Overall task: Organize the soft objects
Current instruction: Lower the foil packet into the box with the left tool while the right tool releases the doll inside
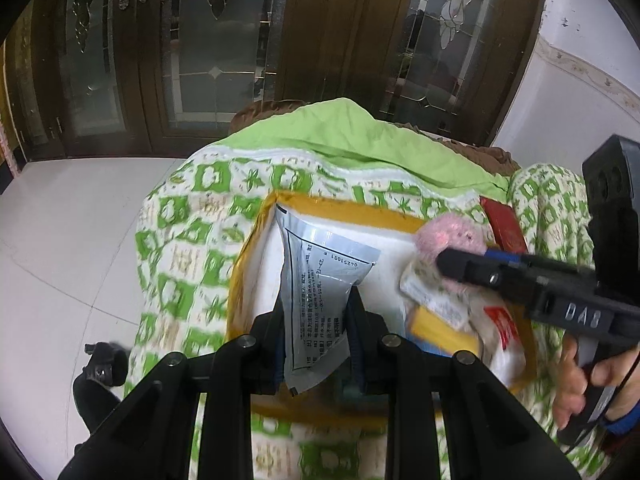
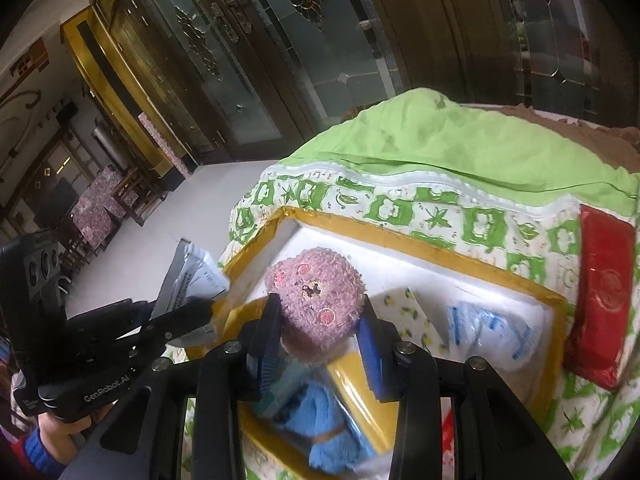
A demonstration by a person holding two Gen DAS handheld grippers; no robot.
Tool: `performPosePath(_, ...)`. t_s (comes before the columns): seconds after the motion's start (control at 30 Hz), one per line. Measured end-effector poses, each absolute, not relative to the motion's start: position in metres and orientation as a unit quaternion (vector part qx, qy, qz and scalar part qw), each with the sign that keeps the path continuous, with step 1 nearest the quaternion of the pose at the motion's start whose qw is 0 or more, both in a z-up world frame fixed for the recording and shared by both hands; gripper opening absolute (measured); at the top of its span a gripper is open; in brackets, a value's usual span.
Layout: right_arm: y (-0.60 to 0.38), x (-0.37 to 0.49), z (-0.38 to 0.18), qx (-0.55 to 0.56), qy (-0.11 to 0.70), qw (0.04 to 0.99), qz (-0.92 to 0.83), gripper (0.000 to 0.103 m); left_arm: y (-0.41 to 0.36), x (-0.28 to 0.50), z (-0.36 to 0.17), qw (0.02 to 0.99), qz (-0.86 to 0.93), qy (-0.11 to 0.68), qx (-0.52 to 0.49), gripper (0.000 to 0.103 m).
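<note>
My left gripper [image 1: 316,312] is shut on a flat silver-white printed pouch [image 1: 320,280] and holds it over a white foam box with a yellow taped rim [image 1: 348,208]. My right gripper [image 2: 320,320] is shut on a pink fuzzy plush toy [image 2: 316,300] above the same box [image 2: 400,236]. The plush [image 1: 452,236] and the right gripper [image 1: 444,260] also show at the right of the left wrist view. The left gripper [image 2: 204,312] with the pouch [image 2: 188,276] shows at the left of the right wrist view. Inside the box lie a blue cloth [image 2: 324,412], a white patterned pack [image 2: 408,308] and a blue-printed bag [image 2: 496,332].
The box rests on a green-and-white patterned quilt [image 1: 192,248] with a plain green cover [image 2: 460,144] behind. A red packet [image 2: 600,300] lies on the quilt right of the box. White tiled floor [image 1: 68,240] lies to the left, dark wood-and-glass doors [image 1: 224,40] behind.
</note>
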State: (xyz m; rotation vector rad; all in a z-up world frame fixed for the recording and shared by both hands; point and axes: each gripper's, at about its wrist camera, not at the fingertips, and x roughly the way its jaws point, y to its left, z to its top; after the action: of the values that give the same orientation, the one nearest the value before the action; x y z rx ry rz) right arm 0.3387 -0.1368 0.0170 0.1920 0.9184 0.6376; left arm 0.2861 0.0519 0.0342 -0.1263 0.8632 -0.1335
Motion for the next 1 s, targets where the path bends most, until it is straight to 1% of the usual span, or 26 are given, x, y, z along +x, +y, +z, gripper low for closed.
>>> performPosePath(0.27, -0.131, 0.365, 0.005, 0.107, 0.445, 0.839, 0.295, 0.039, 0.043, 0.328, 0.013, 0.891, -0.068, 0.443, -0.067, 0.024)
performPosePath(0.5, -0.132, 0.384, -0.006, 0.121, 0.458, 0.833, 0.285, 0.039, 0.043, 0.340, -0.006, 0.885, -0.066, 0.455, -0.072, 0.025)
performPosePath(1.0, -0.113, 0.398, -0.036, 0.108, 0.485, 0.822, 0.279, 0.039, 0.044, 0.350, -0.020, 0.881, -0.065, 0.465, -0.064, 0.025)
